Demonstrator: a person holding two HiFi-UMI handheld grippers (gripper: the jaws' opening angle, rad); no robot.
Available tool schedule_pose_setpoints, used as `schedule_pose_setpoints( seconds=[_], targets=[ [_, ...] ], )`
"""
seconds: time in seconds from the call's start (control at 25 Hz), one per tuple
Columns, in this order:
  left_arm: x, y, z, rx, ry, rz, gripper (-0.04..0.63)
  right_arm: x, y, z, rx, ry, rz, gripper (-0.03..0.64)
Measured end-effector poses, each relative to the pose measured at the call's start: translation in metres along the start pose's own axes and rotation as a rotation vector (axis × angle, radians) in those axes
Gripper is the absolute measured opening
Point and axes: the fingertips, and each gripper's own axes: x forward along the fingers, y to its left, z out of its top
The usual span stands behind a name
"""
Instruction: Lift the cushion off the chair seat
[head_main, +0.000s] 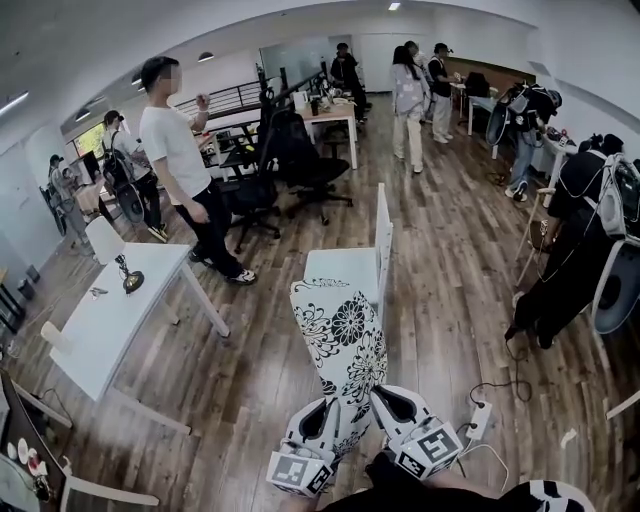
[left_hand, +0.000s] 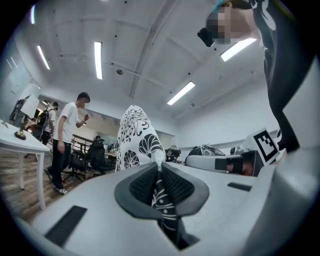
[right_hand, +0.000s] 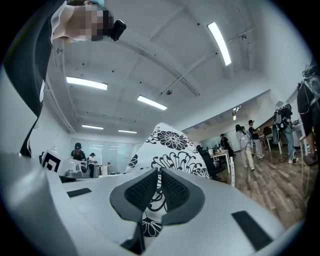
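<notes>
Left tool (left_hand: 159, 186): jaws together, clamped on the near edge of the cushion (left_hand: 134, 134); patterned cloth is seen pinched between them.
Right tool (right_hand: 159, 189): jaws together on the same edge, just beside the left one; cloth is pinched here too.
Cushion place: held in the air between both tools and the white chair (head_main: 345, 262); it is tilted up and away from the tools.
Chair seat: bare white seat is shown beyond the cushion; nothing else is seen on it.
Contact with seat: in the head view the far end overlaps the seat's front edge, so a gap cannot be confirmed there. It is judged clear, since the cushion stands up against the ceiling (left_hand: 150, 45) in both gripper views.
Done: grasp made with both tools; lift judged done or nearly done.
Remaining: at most, carrying it fully clear of the chair; no put-down place is named by the task.
Risk: only a thin edge is gripped, so slipping is judged possible.
</notes>
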Motion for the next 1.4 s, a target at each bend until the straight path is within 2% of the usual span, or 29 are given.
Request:
schedule_pose_setpoints(
  seconds=[0.2, 0.52, 1.0, 1.4],
  targets=[
    [-0.024, -0.019, 0.004, 0.001, 0.0, -0.009, 0.021, -0.022, 0.017, 0.006, -0.007, -0.011, 0.0, 0.034],
    [-0.03, -0.048, 0.015, 0.033, -0.024, 0.002, 0.021, -0.049, 0.019, 0.017, -0.02, -0.024, 0.014, 0.034],
    [-0.041, -0.134, 0.006, 0.012, 0.0, -0.016, 0.021, -0.13, 0.005, 0.029, -0.009, -0.005, -0.008, 0.034],
    [-0.073, -0.168, 0.0, 0.024, -0.007, 0.029, 0.021, -0.174, 0.023, 0.029, -0.039, 0.007, 0.014, 0.034]
  ],
)
